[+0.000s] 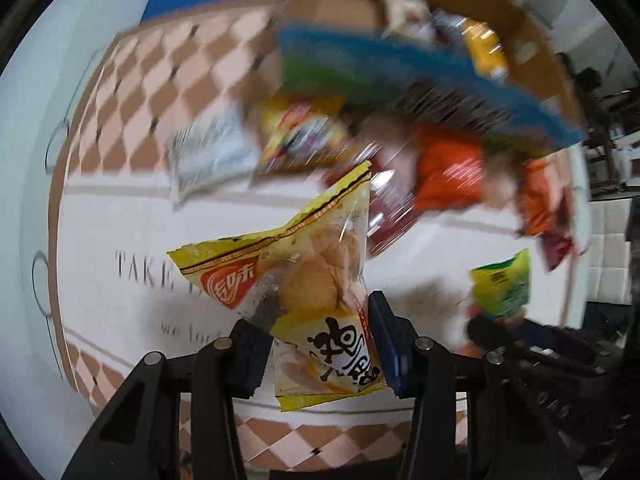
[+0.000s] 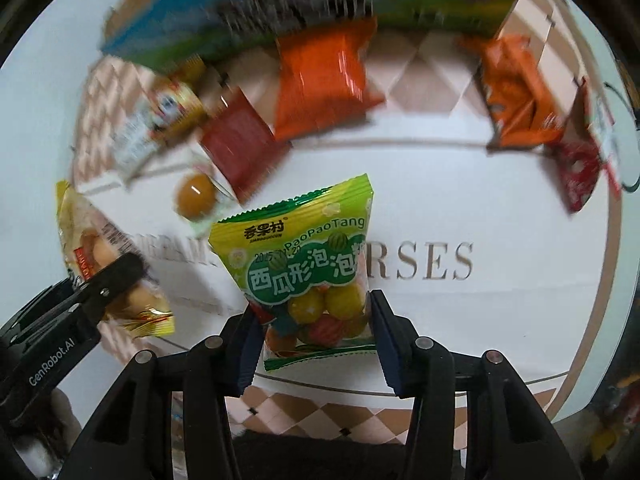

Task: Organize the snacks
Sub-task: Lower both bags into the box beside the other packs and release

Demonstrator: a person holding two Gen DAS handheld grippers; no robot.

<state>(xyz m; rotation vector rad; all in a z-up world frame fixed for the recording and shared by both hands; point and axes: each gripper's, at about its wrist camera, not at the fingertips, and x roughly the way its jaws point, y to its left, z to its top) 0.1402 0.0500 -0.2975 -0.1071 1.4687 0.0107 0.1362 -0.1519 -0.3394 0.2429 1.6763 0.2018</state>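
Note:
My left gripper (image 1: 320, 344) is shut on a yellow snack packet (image 1: 308, 292) with round golden pieces, held above the table. My right gripper (image 2: 312, 340) is shut on a green bubble-gum packet (image 2: 304, 264) with coloured balls. The green packet also shows in the left wrist view (image 1: 502, 286), and the yellow packet with the left gripper shows in the right wrist view (image 2: 100, 256). More snacks lie on the table: an orange packet (image 2: 324, 84), a dark red packet (image 2: 242, 140), a second orange packet (image 2: 516, 96) and a round amber sweet (image 2: 196, 196).
A cardboard box (image 1: 400, 4) with a blue and green printed side (image 2: 320, 4) stands at the back and holds several packets. The round table (image 2: 480, 320) has a white centre with lettering and a checked pink border. A silver packet (image 1: 212, 160) lies at the left.

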